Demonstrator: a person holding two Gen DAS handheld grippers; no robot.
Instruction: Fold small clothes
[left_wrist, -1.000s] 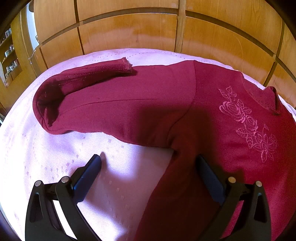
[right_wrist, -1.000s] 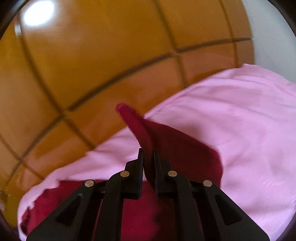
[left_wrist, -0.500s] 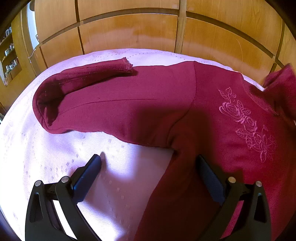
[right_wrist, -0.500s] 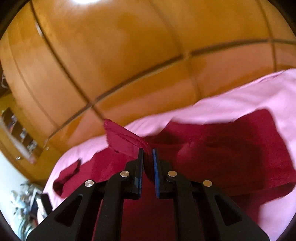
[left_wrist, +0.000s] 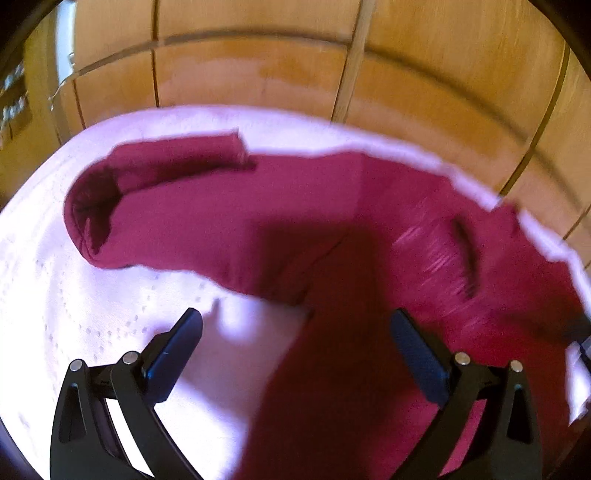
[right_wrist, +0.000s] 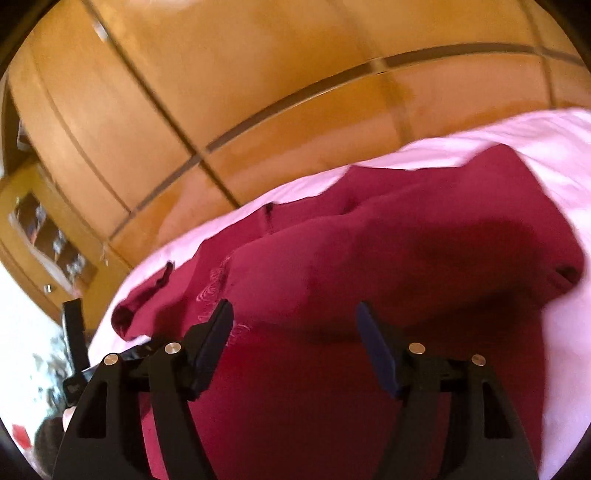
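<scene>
A dark red long-sleeved top with pink flower embroidery lies on a pale pink bedspread. Its left sleeve is folded back on itself. My left gripper is open and empty, low over the garment's side edge near the armpit. In the right wrist view the top has its right sleeve folded across the body. My right gripper is open and empty just above that folded cloth. The left gripper shows at the left edge of the right wrist view.
A wooden wardrobe wall stands behind the bed, also in the right wrist view. Shelves with small items are at the far left. The pink bedspread extends to the right of the garment.
My right gripper carried the right sleeve over the body, then opened and let it go. The left view has shifted slightly and blurred; the left gripper stays open.
</scene>
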